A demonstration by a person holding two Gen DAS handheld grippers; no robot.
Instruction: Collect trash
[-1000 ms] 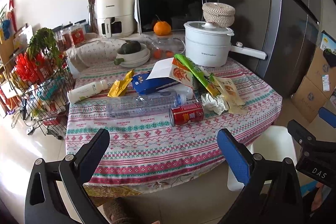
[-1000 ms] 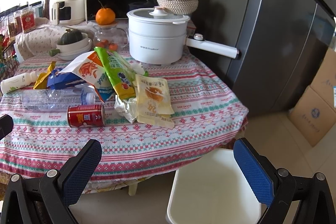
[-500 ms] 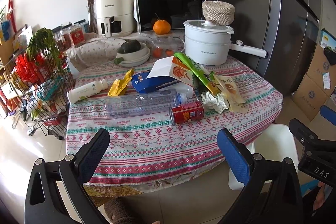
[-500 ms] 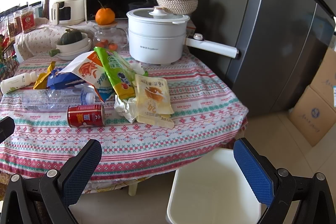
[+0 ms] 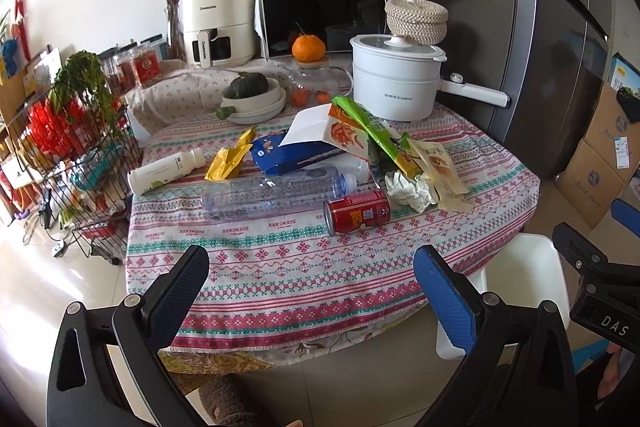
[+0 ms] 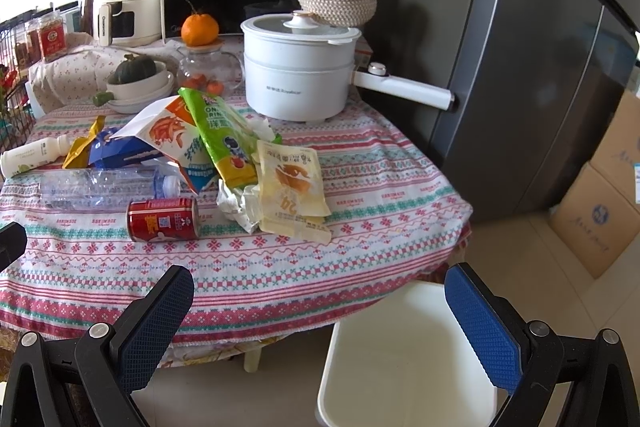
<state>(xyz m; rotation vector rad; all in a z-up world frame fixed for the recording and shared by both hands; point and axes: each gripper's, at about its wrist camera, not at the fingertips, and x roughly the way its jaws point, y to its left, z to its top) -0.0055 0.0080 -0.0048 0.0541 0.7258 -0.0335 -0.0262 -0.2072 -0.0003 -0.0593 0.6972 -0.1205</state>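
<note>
Almost no change from a second ago: left gripper (image 5: 310, 287) and right gripper (image 6: 320, 301) both still spread wide and empty, hovering short of the table (image 5: 280, 267), the left view edged only slightly closer. Trash unmoved on the cloth: red can (image 6: 163, 219) on its side beside the clear bottle (image 5: 276, 189), crumpled paper (image 6: 236, 205) and snack wrappers (image 6: 290, 187) just right of it. White bin (image 6: 400, 355) still on the floor at the table's right edge.

Bright daylight enters from the left, glaring on the floor (image 5: 36, 291). Focus is sharp. Fisheye bending curves the edges, with dark corners.
</note>
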